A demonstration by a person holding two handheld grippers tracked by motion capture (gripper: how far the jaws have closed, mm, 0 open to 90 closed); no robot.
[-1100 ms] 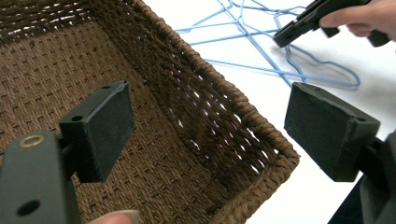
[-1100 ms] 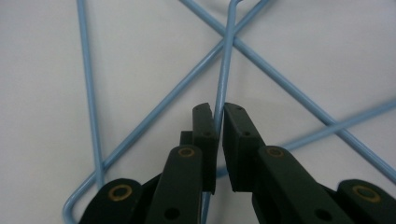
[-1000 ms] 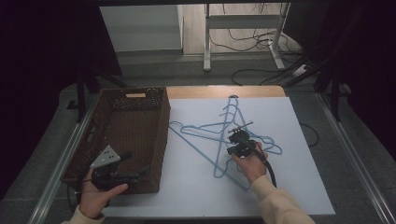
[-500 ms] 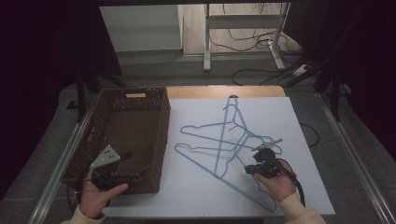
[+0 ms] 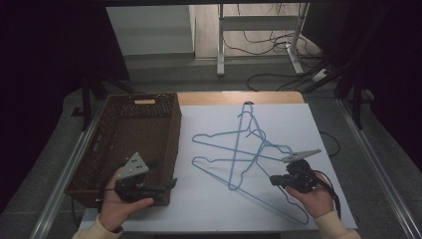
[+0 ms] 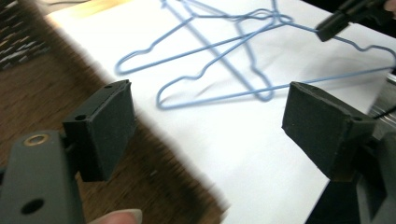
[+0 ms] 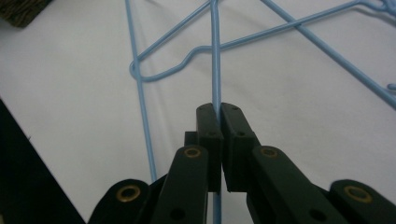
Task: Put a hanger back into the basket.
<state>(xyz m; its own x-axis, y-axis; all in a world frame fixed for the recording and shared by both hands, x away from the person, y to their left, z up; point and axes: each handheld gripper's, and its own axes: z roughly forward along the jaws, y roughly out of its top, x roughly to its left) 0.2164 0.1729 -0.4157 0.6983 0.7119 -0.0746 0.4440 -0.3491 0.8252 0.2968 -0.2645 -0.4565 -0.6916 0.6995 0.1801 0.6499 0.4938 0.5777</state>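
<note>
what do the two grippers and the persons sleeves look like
Both are black two-jaw tools with flat black pads and brass-coloured rivets. The left gripper and the right gripper each carry a grey three-cornered plate; a black cable loops from the right one. Sleeves are cream.

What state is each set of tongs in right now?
Left tongs: open, holding nothing, by the wicker basket.
Right tongs: closed on a blue wire hanger.

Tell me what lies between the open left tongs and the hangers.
Bare white tabletop past the basket edge, in the left gripper view, between left tongs and blue hangers.
</note>
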